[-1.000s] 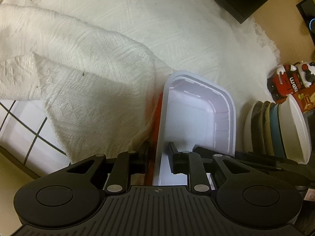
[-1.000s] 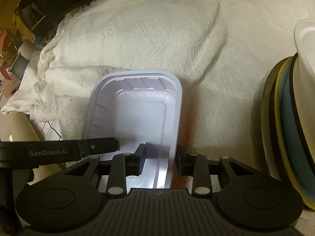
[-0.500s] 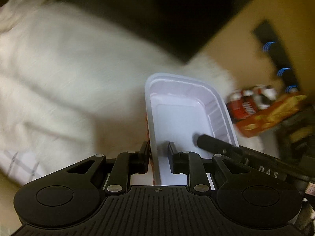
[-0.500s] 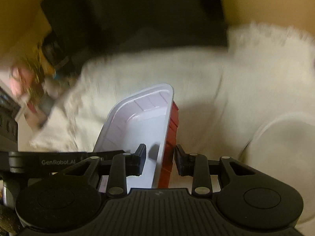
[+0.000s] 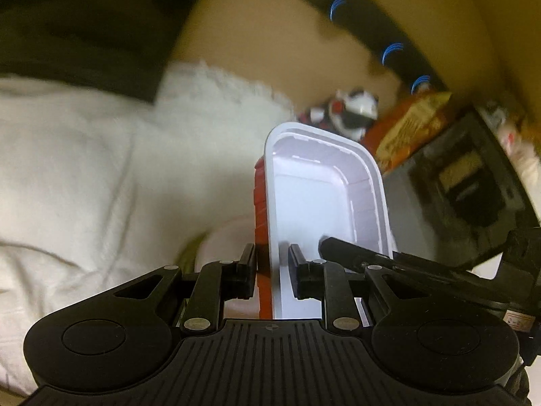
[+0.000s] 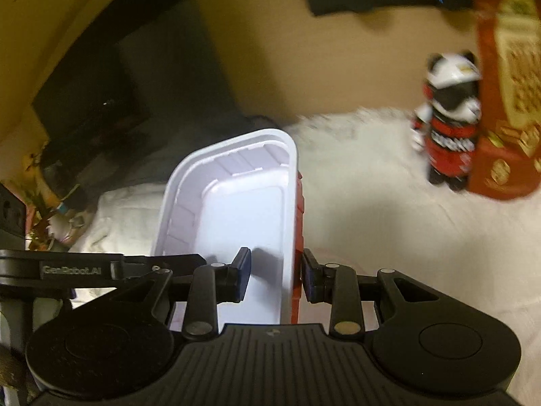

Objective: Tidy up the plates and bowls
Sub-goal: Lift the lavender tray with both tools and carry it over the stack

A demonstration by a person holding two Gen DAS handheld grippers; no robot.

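Home living space, not a lab: white textured cloth [image 6: 389, 209] over the surface, panda figurine [image 6: 448, 125] beside red-gold gift box [image 6: 507, 101], yellowish wall [image 5: 270, 44], dark cabinet [image 6: 101, 84], cluttered knick-knacks [image 6: 54, 216] at left. Blurred, dim.

Black ribbed gripper [image 5: 272, 267], silver screws, "GenRobot.AI" lettering.
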